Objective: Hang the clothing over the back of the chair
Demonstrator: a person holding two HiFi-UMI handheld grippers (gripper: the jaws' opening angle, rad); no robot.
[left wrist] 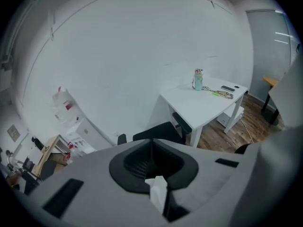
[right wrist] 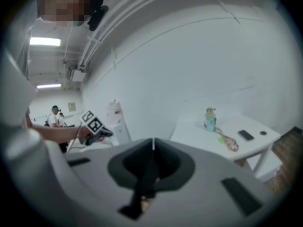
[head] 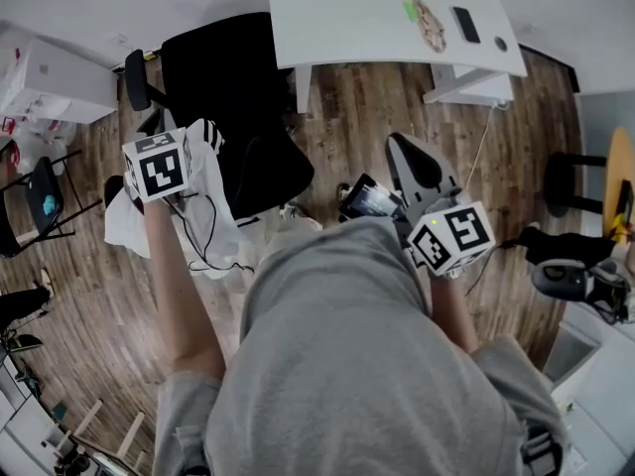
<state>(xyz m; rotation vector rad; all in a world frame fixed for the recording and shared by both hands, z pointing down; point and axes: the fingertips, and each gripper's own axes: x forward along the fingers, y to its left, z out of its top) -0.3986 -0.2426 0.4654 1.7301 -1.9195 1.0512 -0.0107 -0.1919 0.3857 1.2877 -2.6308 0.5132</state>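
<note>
"Which one has the clothing?"

"The left gripper (left wrist: 152, 148). Its fingers are pinched tight on a fold of the white clothing (head: 129, 221). The rest hangs loose below the fingers."

"And the other one?"

"The right gripper (right wrist: 152, 148) has its fingers together too, but I can't see anything held between them. It's off to the right, well apart from the clothing."

"Where's the chair?"

"The black chair (head: 238, 97) is just ahead of the left fingertips and a bit lower. The clothing isn't over its back yet. It hangs beside the chair, and I can't tell whether it brushes it."

"So what stage would you call this?"

"I'd say the carry. It's gripped and held up, but not yet draped."

"What does the next move need?"

"As I judge it, the left fingers have to go over the top of the chair's back. They need to be high enough that the hanging part clears it and falls down both sides. Only then should they open. The right fingers could catch the loose edge to spread it, or it may bunch up and slide off."
</note>
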